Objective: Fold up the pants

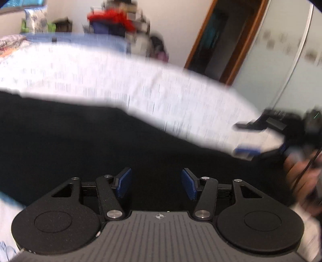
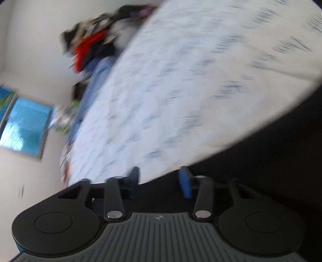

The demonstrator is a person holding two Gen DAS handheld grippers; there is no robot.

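Observation:
Black pants point(image 1: 80, 137) lie spread on a bed with a white, blue-patterned sheet point(image 1: 100, 76). In the left wrist view my left gripper point(image 1: 156, 184) hovers over the dark cloth, its blue pads apart and nothing between them. My right gripper point(image 1: 246, 139) shows at the right edge of that view, held by a hand, jaws apart over the pants' edge. In the tilted, blurred right wrist view my right gripper point(image 2: 159, 182) stands open at the border of the pants point(image 2: 261, 171) and the sheet point(image 2: 181, 90), holding nothing.
A heap of clothes with a red garment point(image 1: 112, 18) stands beyond the bed by the wall. A wooden door frame point(image 1: 237, 40) and a pale wardrobe door point(image 1: 281, 60) are at the right. Pillows point(image 1: 36, 20) lie at the far left. A window point(image 2: 26, 129) shows in the right wrist view.

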